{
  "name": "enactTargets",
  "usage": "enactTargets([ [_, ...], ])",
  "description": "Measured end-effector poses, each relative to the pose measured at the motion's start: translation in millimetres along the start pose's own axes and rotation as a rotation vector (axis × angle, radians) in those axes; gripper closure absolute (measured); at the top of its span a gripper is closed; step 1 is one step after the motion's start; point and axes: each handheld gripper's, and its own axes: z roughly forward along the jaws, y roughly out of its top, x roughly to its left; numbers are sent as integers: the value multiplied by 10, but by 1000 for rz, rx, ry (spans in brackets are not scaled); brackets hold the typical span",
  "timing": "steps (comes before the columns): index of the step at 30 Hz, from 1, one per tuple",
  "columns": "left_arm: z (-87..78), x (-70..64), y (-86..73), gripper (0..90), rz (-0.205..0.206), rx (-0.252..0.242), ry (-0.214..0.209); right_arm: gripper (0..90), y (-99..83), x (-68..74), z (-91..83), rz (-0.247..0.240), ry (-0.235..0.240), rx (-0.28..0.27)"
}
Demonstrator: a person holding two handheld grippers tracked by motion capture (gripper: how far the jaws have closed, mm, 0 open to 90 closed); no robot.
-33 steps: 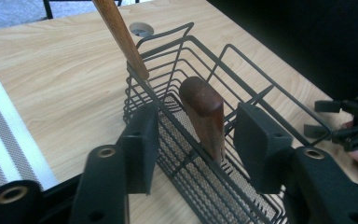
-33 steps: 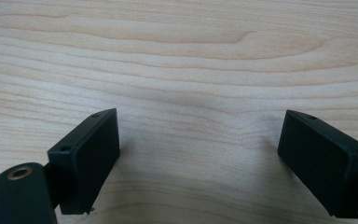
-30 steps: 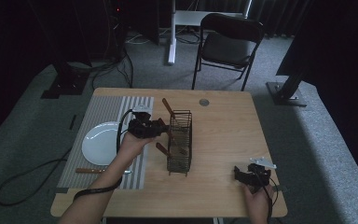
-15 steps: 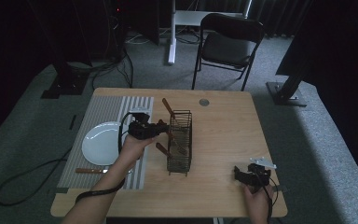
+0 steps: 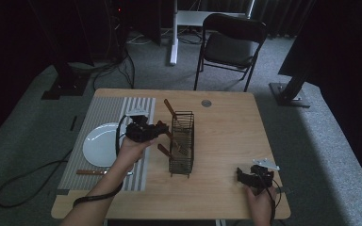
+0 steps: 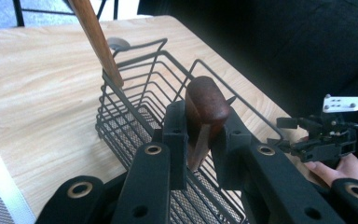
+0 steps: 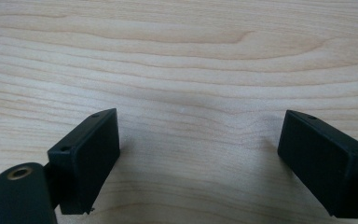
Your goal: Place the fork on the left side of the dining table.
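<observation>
The wooden-handled utensil [image 6: 205,112] is clamped between the jaws of your left gripper [image 5: 160,128], gripped by the rounded end of its dark brown handle. Its working end points down toward the wire basket [image 5: 181,162], which stands upright near the middle of the table [image 5: 226,136]. Whether it is a knife, fork or spoon cannot be told, since the lower part is hidden behind the jaws. You appear to hold it by the very top so that the rest can drop freely between the basket's wires.

In the left gripper view, the basket's open top lies just past the jaws, and a second, lighter wooden handle [image 6: 95,42] leans against its far rim. In the high view another dark handle [image 5: 165,150] pokes out of the basket's left side at an angle.

Your right gripper [image 5: 250,178] rests low near the front right corner of the table, well apart from the basket. Its jaws stand wide apart with nothing but bare wood between them, so it seems parked out of the way.

To your left, a white plate [image 5: 96,143] sits on a striped grey placemat [image 5: 101,110]. One more wooden-handled piece [image 5: 92,172] lies on the mat just in front of the plate, likely waiting its turn.
</observation>
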Motion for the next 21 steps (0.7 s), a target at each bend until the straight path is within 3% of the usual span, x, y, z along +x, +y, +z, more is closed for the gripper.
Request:
enactTargets([
  [7,-191,-53,121,775,7,-39,-19,123,0,-2,1,-3,-1,-2],
  [14,-426,-172,296,775,40,-78,-34,123,0,-1,0,-1,0,-1],
  [21,-647,-239,462,778,66,-118,-8,123,0,-1,-1,-2,0,0],
])
